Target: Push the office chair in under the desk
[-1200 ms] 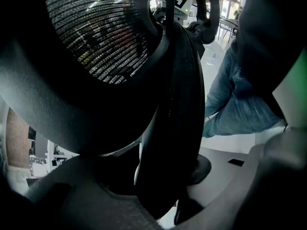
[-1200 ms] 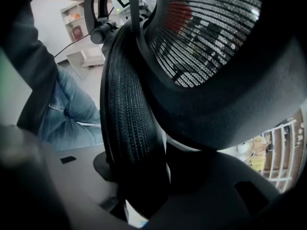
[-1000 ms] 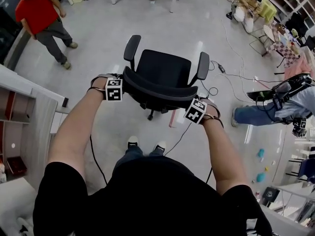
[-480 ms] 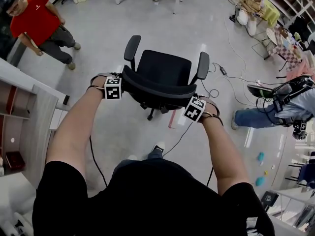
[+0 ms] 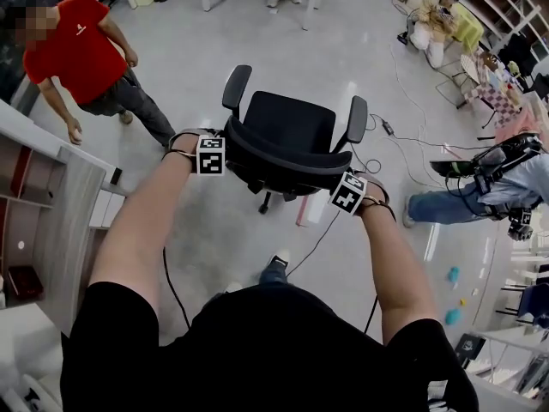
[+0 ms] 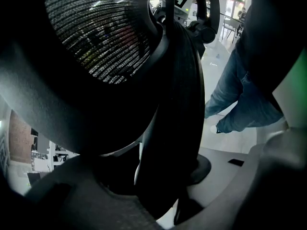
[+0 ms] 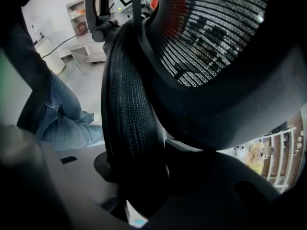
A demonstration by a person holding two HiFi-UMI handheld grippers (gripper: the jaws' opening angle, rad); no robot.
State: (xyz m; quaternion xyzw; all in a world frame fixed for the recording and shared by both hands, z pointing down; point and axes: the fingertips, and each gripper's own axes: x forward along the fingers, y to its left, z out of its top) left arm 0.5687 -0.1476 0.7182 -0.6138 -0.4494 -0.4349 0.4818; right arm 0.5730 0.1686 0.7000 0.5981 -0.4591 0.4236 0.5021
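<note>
Gripping the backrest (image 5: 287, 163) of the office chair (image 5: 290, 120), both tongs are engaged. The left gripper (image 5: 226, 150) pinches the rim's left end, which fills the gap between its jaws. The right gripper (image 5: 337, 181) holds the right end; its jaws have just been closing, and the padded rim is pressed between them. The chair stands on the open floor (image 5: 360, 50), seat facing away from the operator, clear of the white shelving (image 5: 51, 196) at the floor's left edge. A bystander in a red shirt (image 5: 81, 54) stands near that edge.
</note>
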